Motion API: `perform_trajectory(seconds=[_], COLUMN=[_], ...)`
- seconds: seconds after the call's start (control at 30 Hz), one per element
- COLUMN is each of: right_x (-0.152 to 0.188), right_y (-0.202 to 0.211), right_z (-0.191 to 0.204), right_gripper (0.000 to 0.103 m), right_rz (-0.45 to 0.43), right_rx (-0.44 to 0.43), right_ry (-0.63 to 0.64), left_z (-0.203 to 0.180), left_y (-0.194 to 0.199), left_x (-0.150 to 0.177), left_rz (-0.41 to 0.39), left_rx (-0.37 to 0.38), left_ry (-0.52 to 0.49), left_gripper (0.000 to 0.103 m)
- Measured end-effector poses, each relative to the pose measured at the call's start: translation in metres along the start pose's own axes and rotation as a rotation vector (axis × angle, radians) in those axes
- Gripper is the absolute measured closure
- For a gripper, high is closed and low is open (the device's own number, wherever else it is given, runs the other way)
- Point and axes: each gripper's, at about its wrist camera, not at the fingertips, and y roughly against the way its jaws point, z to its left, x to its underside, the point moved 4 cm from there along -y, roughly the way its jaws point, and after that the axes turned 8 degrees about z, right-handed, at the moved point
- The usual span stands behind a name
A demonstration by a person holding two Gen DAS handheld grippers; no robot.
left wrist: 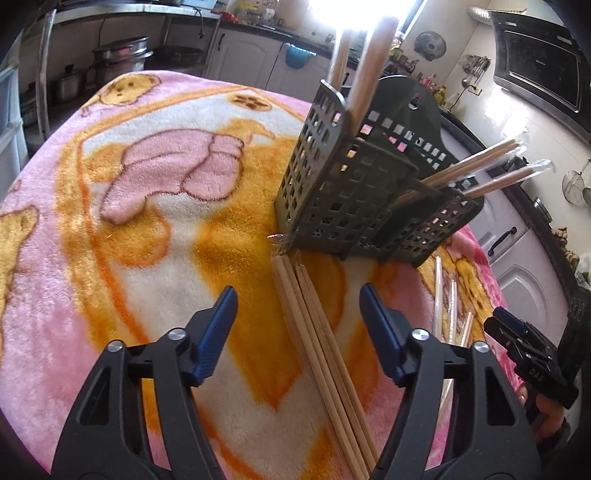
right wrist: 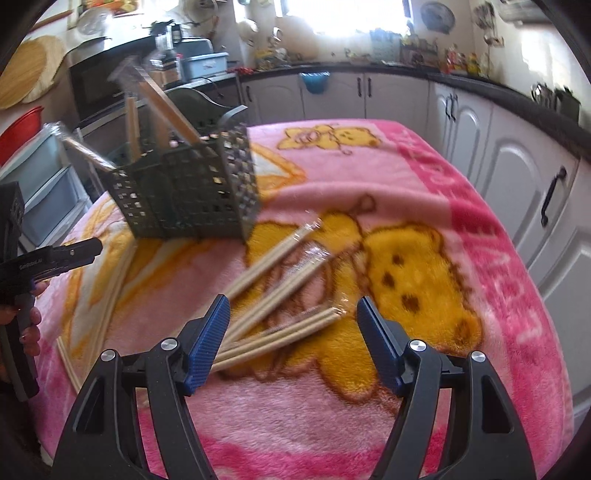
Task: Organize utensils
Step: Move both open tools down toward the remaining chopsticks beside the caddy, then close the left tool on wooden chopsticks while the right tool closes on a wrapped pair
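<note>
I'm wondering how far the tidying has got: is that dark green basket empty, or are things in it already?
Partly filled. Wrapped chopsticks stick out of the basket, while more chopstick packs lie on the blanket.

Daylight floods in from a window (left wrist: 354, 14) at the top of both views, blown out to white glare. The blanket (left wrist: 155, 229) is evenly bright with soft shadows. Fisheye bending curves the edges, corners go black, and the right wrist view is motion-blurred.
</note>
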Motion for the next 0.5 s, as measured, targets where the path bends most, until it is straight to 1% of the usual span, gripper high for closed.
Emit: perform_trajectory(seconds=[0.1, 0.3, 0.37, 0.47, 0.5], right_x=[-0.003, -0.005, -0.005, -0.007, -0.007], right_y=[-0.013, -0.032, -0.035, -0.037, -0.037], right_z=[-0.010, -0.023, -0.024, -0.027, -0.028], right_gripper=[0.044, 0.058, 0.062, 0.071, 0.076], right_rz=[0.037, 0.096, 0.103, 0.104, 0.104], right_rx=[-0.013, -0.055, -0.057, -0.051, -0.049], right_ry=[-0.038, -0.109, -0.118, -0.121, -0.120], left_z=[0.003, 0.009, 0.011, 0.014, 0.015], left_y=[-0.006, -0.014, -0.016, -0.020, -0.021], left_x=[-0.005, -0.017, -0.020, -0.023, -0.025], left_rz=[0.005, 0.007, 0.008, 0.012, 0.014], left_rx=[0.002, -0.003, -0.001, 0.007, 0.013], left_ry=[0.009, 0.025, 0.025, 0.030, 0.032], left_gripper=[0.052, 0.057, 0.059, 0.063, 0.065])
